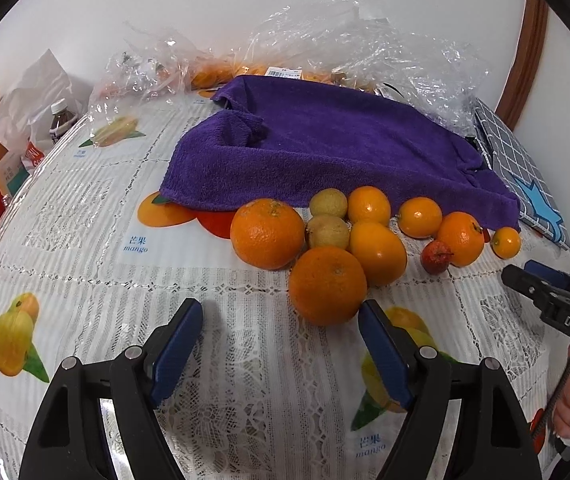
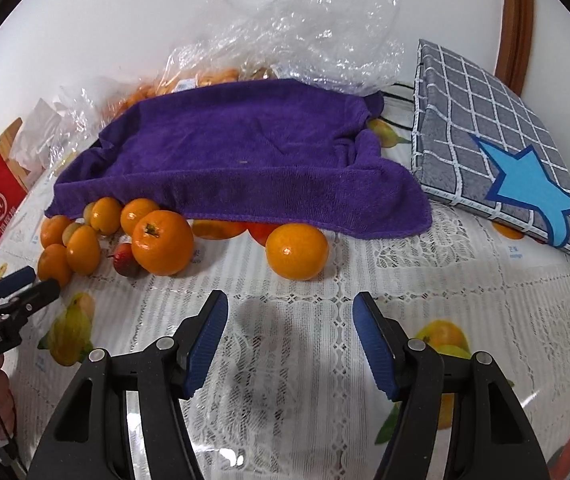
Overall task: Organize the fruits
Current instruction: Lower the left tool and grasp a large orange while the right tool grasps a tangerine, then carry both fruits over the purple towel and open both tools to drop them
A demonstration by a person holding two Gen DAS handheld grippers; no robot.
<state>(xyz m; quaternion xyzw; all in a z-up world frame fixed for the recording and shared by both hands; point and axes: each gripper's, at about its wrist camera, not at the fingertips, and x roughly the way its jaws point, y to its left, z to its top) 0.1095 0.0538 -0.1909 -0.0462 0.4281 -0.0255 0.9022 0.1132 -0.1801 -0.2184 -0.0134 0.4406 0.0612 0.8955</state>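
- My left claw (image 1: 281,316) stands part-way open over the lace-covered tabletop (image 1: 245,380), nothing between its blue pads; the nearest large orange (image 1: 327,285) sits just ahead, touching or nearly touching the inner tip of the right-hand pad.
- My right claw (image 2: 291,312) is likewise part-open and empty, lined up on a lone orange (image 2: 297,251) just beyond its tips.
- Judgement: each claw should slide forward so the pads straddle the fruit at its widest line, then close gently (round fruit rolls off a high or skewed pinch). The left one needs shifting right first.
- The rest of the fruit lies clustered along the front hem of the purple towel (image 1: 325,148): oranges, two dull yellow-green fruits (image 1: 328,202) and a small red fruit (image 1: 437,257).
- Hard to make out: what the towel covers; more orange fruit inside the crumpled clear plastic bags (image 1: 365,40) behind; where the sorted fruit should go (no bowl or tray in view).
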